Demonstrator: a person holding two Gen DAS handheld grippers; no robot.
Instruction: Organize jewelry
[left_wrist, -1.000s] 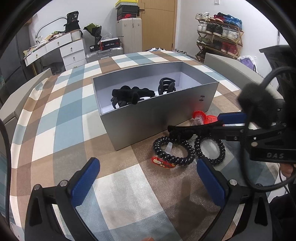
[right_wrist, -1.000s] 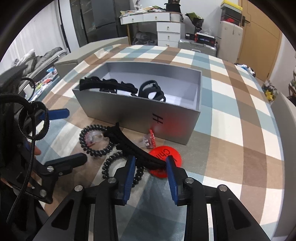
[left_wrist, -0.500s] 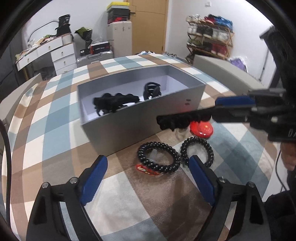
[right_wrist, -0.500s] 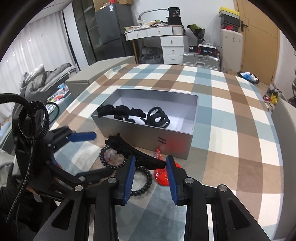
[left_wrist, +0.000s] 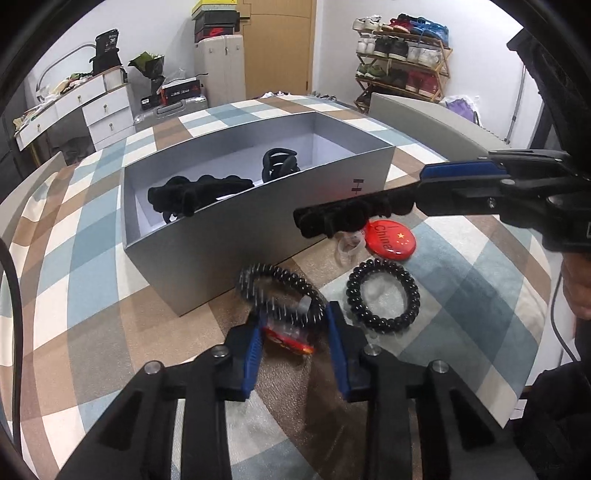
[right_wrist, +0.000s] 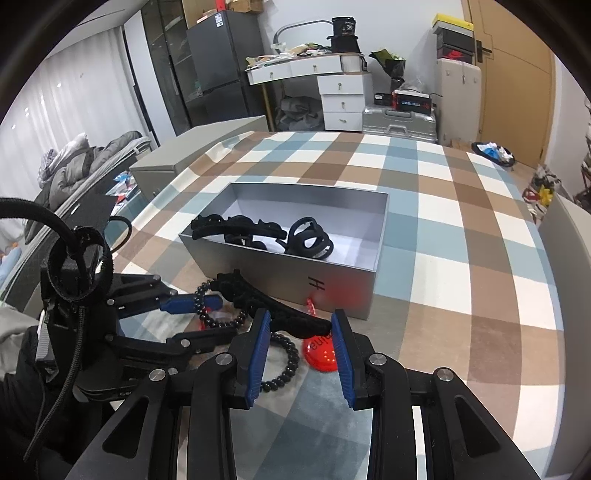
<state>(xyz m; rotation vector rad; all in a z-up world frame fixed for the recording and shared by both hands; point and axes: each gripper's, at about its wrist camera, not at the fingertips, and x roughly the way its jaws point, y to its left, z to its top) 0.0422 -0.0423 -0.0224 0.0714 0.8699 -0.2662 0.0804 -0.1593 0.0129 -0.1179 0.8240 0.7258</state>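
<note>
**Clip aloft, coil band between pads**

Left wrist view: left tool narrowed around a black coil band (blurred) on the checked surface, beside the grey box. Second coil band lies just right.

Right wrist view: right tool clamps a long black hair clip, raised before the box; red badge below.
</note>
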